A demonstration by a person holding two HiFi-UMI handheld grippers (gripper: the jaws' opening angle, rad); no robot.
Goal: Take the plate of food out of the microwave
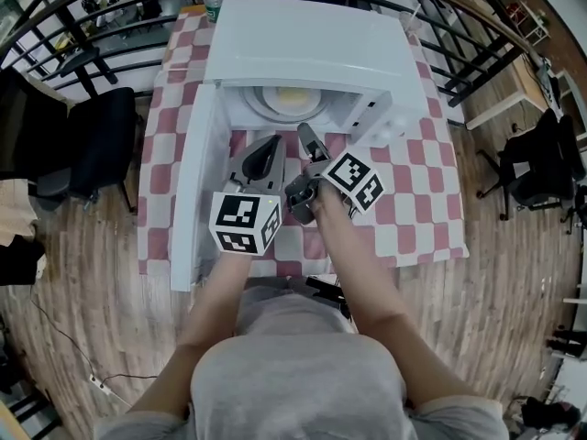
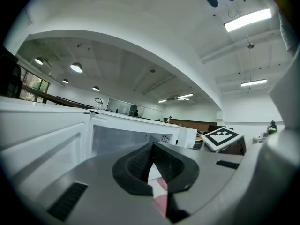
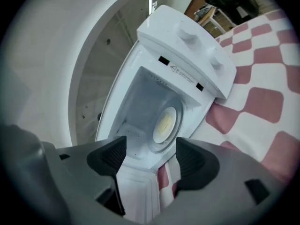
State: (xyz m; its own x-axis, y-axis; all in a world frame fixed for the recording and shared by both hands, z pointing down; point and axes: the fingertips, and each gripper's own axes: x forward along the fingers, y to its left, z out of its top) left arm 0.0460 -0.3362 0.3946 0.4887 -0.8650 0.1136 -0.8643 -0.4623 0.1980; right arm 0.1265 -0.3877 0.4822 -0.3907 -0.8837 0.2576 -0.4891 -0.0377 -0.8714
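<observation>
The plate of food [image 1: 292, 102] is sitting far inside the open microwave [image 1: 312, 35], so the right gripper [image 3: 150, 159], its jaws gaping wide and empty, is risking clipping the sill or tilting the plate with a shallow rim pinch. Both forearms are reaching forward side by side, and the left gripper [image 2: 152, 165] is pinching together on nothing.

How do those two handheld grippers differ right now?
The left gripper has its jaws together; the right gripper has them wide apart. The left gripper sits level; the right gripper is rolled sideways. Both are empty, before the open microwave, plate inside.
</observation>
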